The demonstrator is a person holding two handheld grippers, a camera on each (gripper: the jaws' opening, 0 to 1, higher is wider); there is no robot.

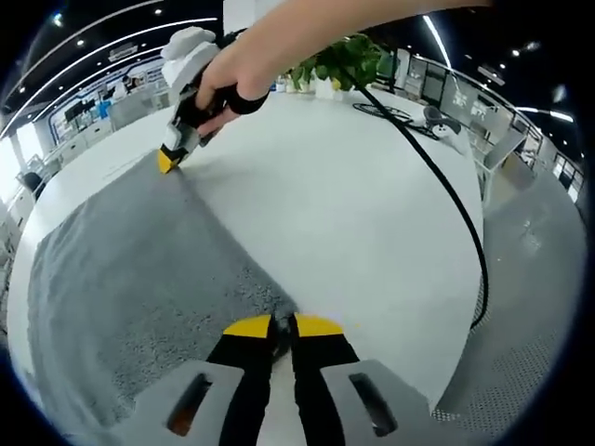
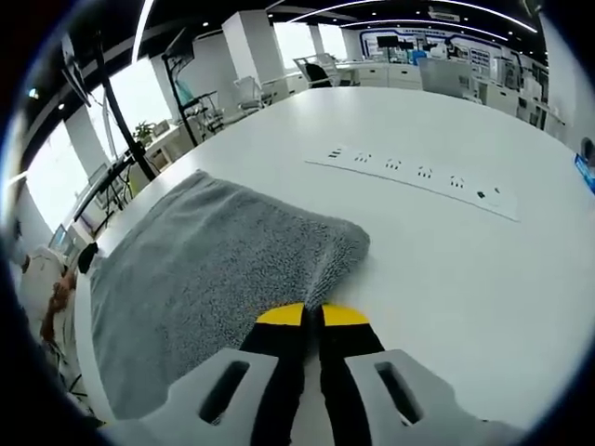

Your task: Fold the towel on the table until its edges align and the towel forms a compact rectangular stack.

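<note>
Towel: we see the grey towel lying flat on the white table, spread out to the left of the left gripper.
Left gripper: our left gripper has its yellow-tipped jaws pressed together, and they pinch the towel's near corner right at the table surface.
Right gripper: in the left gripper view we spot the right gripper at the far corner of the towel, held by a hand, its yellow tip down on the cloth edge.
Right gripper, own view: here our right gripper is clenched on a towel corner, the cloth bunched just ahead of the jaws.
Cable: a black cable runs across the table on the right.
Socket strip: a white strip of sockets is set into the table, well beyond the towel.
Plant: green leaves stand at the far edge.
</note>
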